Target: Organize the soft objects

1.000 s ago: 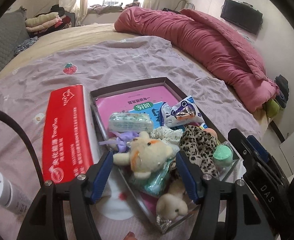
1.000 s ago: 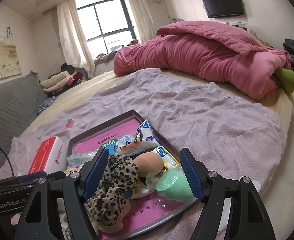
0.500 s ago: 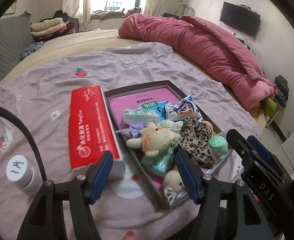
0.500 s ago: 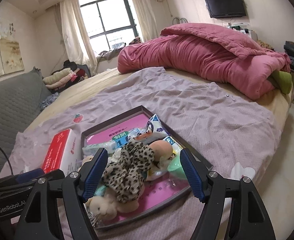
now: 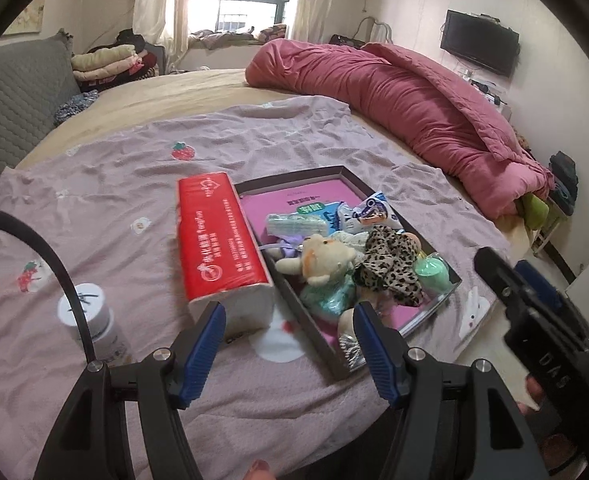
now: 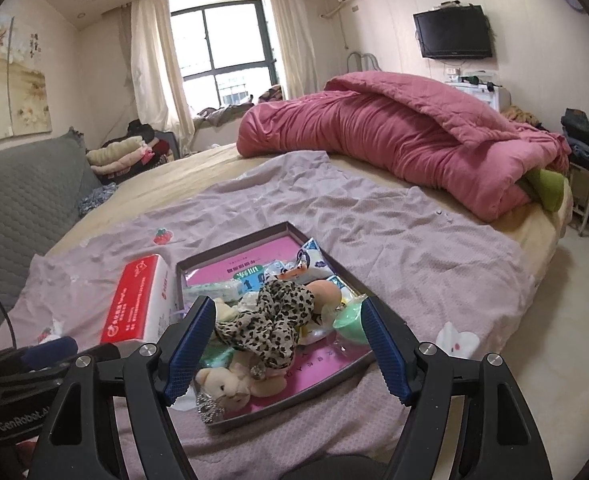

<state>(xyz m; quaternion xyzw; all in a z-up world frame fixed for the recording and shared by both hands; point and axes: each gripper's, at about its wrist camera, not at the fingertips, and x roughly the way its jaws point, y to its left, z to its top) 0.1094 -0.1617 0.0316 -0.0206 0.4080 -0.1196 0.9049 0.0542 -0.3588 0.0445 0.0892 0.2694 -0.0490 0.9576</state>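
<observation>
A dark shallow tray [image 5: 294, 178] [image 6: 230, 246] with a pink bottom lies on the lilac sheet. It holds a cream teddy [image 5: 322, 258], a leopard-print scrunchie [image 5: 388, 268] [image 6: 274, 320], a green sponge [image 5: 432, 272] [image 6: 348, 322], a peach ball [image 6: 324, 294], wipe packs and a second small plush [image 6: 230, 384]. A red tissue pack [image 5: 218, 236] [image 6: 134, 304] lies left of the tray. My left gripper [image 5: 288, 344] is open and empty, above the sheet near the tray's front corner. My right gripper [image 6: 288, 344] is open and empty, over the tray's front part.
A white-capped bottle [image 5: 86, 316] stands at the left of the sheet. A rolled pink quilt [image 5: 394, 96] [image 6: 394, 136] lies across the back of the bed. The bed's edge and the floor [image 6: 574, 280] are at the right. Folded clothes [image 6: 118, 156] lie at the back left.
Both grippers have drawn back and up from the tray, so the tray and tissue pack look smaller and farther. Both stay open and empty.
</observation>
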